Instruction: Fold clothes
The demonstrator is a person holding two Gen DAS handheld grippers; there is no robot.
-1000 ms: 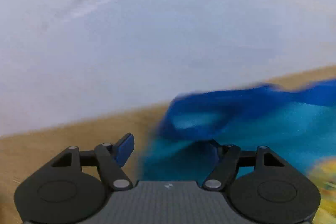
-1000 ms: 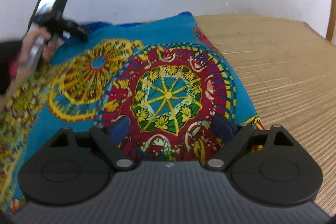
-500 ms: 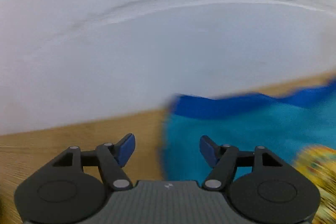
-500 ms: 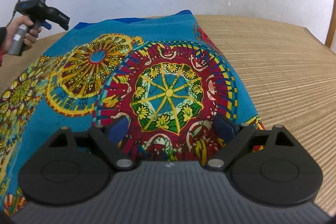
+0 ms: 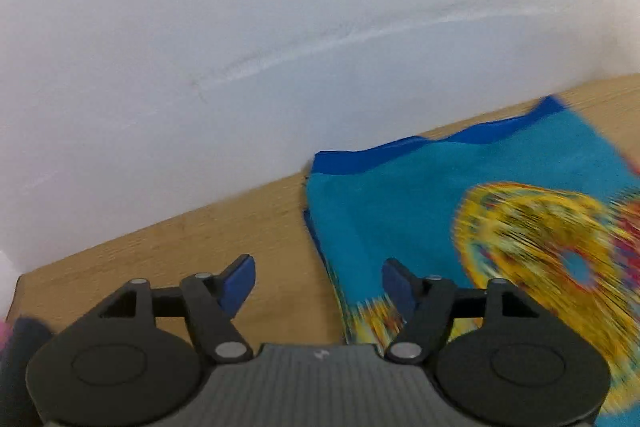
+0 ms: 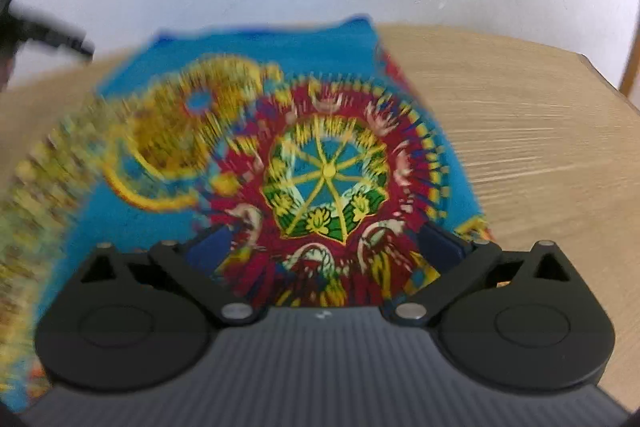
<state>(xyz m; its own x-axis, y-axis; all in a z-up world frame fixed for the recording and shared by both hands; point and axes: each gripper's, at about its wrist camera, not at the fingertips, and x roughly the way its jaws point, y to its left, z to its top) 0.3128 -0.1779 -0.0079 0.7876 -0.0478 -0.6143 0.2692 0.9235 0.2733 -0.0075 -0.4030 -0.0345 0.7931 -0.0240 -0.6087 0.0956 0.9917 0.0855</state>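
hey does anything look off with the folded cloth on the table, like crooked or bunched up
Nothing stands out. The patterned cloth lies flat on the wooden table, its dark blue hem only slightly wavy at the far edge. Both views are motion-blurred, so small wrinkles could be missed.

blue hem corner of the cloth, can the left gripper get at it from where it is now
Probably yes. The left gripper has its jaws opening with nothing between them, and only bare wooden table lies between it and the blue hem corner of the folded cloth.

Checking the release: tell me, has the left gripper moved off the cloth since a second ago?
Yes. The left gripper has drawn back leftward: the cloth edge, formerly between its fingers, now lies farther right against the wall.
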